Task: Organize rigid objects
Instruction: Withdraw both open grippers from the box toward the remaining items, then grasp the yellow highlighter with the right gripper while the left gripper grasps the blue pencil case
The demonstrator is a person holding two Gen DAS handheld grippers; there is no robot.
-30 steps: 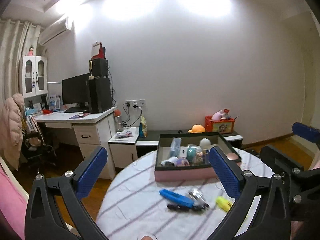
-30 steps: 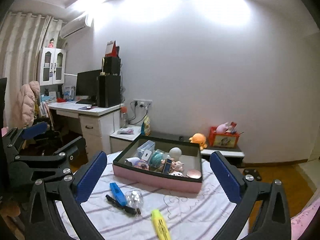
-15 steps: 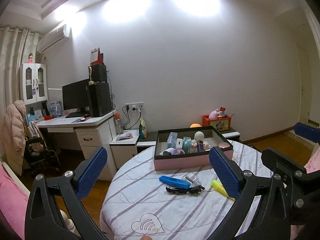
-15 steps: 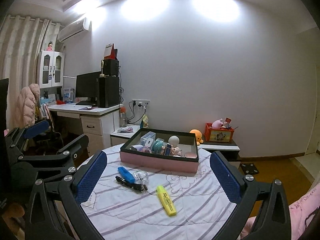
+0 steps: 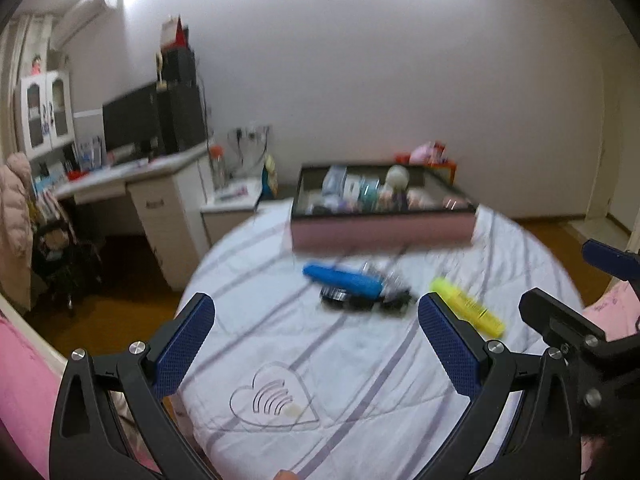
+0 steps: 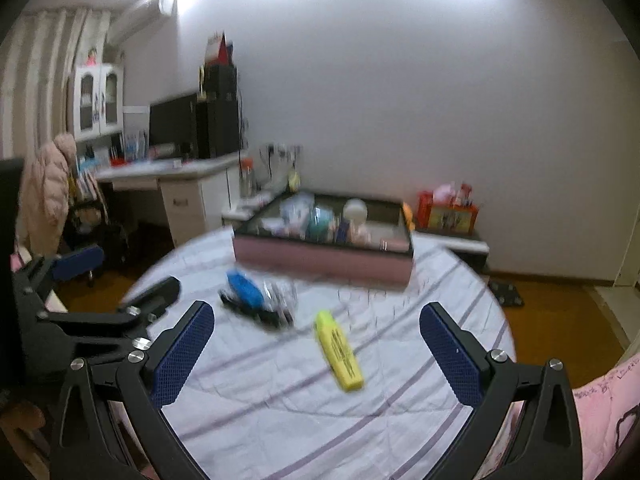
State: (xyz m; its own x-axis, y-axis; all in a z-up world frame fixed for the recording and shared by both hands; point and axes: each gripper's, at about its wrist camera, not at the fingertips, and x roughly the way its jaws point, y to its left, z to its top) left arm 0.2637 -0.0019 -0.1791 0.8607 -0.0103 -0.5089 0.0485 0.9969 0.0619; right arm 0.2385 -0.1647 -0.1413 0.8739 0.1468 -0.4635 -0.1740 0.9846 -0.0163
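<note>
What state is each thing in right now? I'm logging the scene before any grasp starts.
left gripper: open, empty, above the table.
right gripper: open, empty.
yellow highlighter: lying flat on the table, capped.
blue object: lying flat, untouched.
pink box: open-topped, holding several items.

Storage box sits on counter, upper center of frame, w/ small items in it. Before it, mid-frame: pen-like item lying on a cluster of small objs. Highlighter to their right, apart. Desk at left edge, behind counter.
</note>
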